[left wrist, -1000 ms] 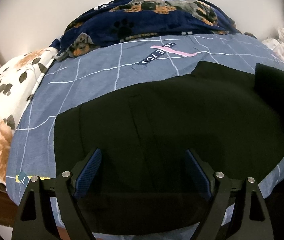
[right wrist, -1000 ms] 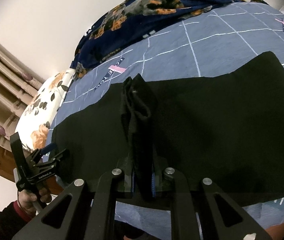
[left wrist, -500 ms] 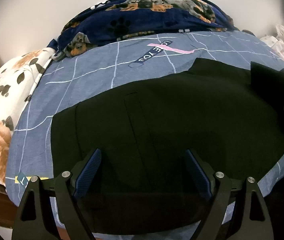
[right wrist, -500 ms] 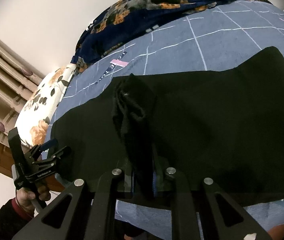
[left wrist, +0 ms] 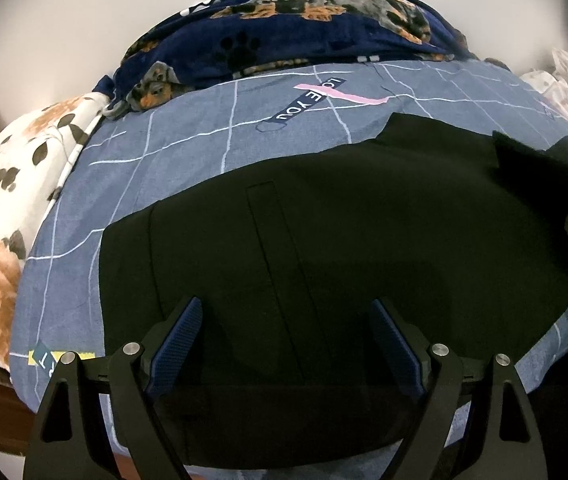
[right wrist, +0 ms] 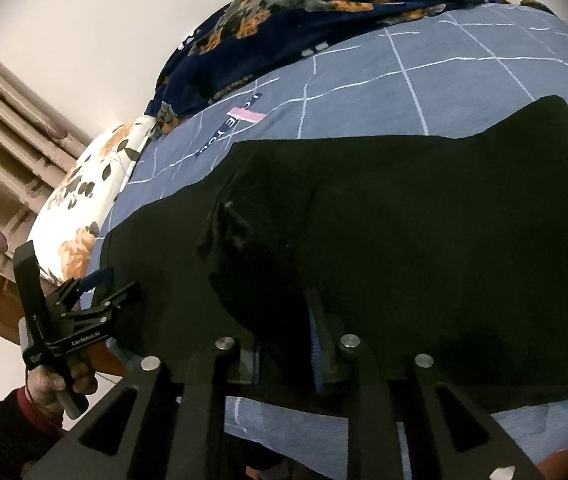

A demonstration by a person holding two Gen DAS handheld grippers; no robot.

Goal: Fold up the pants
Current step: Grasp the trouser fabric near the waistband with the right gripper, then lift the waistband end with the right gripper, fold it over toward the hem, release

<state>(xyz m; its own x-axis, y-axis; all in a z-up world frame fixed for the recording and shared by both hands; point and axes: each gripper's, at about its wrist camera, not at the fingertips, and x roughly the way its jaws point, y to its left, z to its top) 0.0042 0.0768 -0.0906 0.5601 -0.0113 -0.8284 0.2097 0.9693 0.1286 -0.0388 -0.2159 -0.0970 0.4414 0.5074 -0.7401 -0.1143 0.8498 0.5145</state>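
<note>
Left wrist view: black pants [left wrist: 323, 248] lie flat on the bed [left wrist: 188, 148]; soft, limp, light cloth, best gripped at an edge or hem. Left gripper [left wrist: 285, 344] spread wide, holding nothing.

Right wrist view: right gripper [right wrist: 284, 344] clamped on a raised bunch of pants [right wrist: 260, 240].

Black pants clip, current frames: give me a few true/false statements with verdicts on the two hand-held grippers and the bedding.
1. The right hand-held gripper is shut on a raised bunch of the black pants. True.
2. The left hand-held gripper grips the pants too. False: its jaws stand open over the fabric, holding nothing.
3. The pants lie on a blue-grey checked sheet. True.
4. The floral pillow rests on top of the pants. False: it sits apart, at the sheet's edge.
5. A navy dog-print blanket is bunched behind the sheet. True.
</note>
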